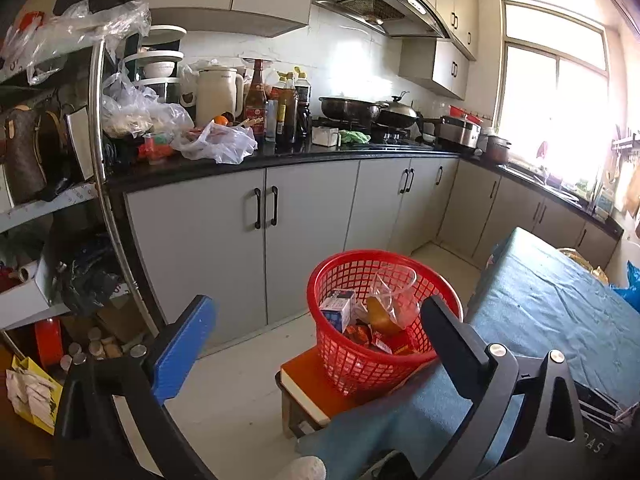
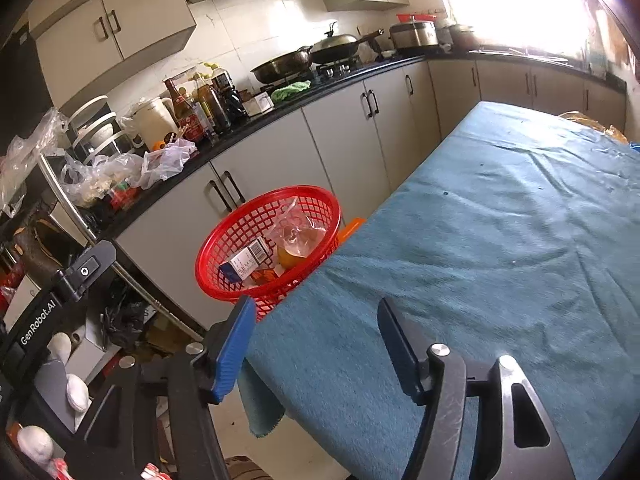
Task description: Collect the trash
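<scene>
A red mesh basket stands on a low orange-topped stool beside the table. It holds a small white-and-blue carton, a clear plastic bag with something orange in it, and red wrappers. The basket and carton also show in the right wrist view. My left gripper is open and empty, just in front of the basket. My right gripper is open and empty, over the near corner of the blue-clothed table.
A black counter with grey cabinets runs along the wall, crowded with bottles, a kettle, plastic bags and pans. A metal shelf rack with bags and boxes stands at the left. The other hand-held gripper body shows low left in the right wrist view.
</scene>
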The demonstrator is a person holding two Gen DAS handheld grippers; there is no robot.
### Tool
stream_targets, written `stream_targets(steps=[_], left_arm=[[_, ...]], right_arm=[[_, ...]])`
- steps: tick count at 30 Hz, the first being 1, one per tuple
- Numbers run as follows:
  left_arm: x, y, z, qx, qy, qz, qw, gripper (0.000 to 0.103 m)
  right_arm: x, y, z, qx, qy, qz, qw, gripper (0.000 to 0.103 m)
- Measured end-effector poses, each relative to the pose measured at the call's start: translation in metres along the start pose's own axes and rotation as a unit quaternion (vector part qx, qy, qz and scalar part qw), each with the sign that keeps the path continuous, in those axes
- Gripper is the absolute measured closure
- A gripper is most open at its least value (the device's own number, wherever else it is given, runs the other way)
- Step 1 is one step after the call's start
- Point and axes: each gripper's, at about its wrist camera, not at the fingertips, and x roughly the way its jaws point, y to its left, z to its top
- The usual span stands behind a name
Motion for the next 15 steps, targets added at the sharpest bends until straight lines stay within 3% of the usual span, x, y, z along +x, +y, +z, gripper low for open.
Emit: stream_targets(steps=[9, 15], left_arm=[[-0.006, 0.001, -0.013, 0.005, 0.029, -0.014, 0.9995, 0.000], [-0.022, 0.001, -0.018, 0.019, 0.008, -0.011, 0.9997, 0.000]], right_arm=[[-0.023, 0.008, -0.011, -0.028, -0.031, -0.025, 0.999, 0.025], [-0.036, 0.008, -0.018, -0.034, -0.045, -0.036, 0.998, 0.024]])
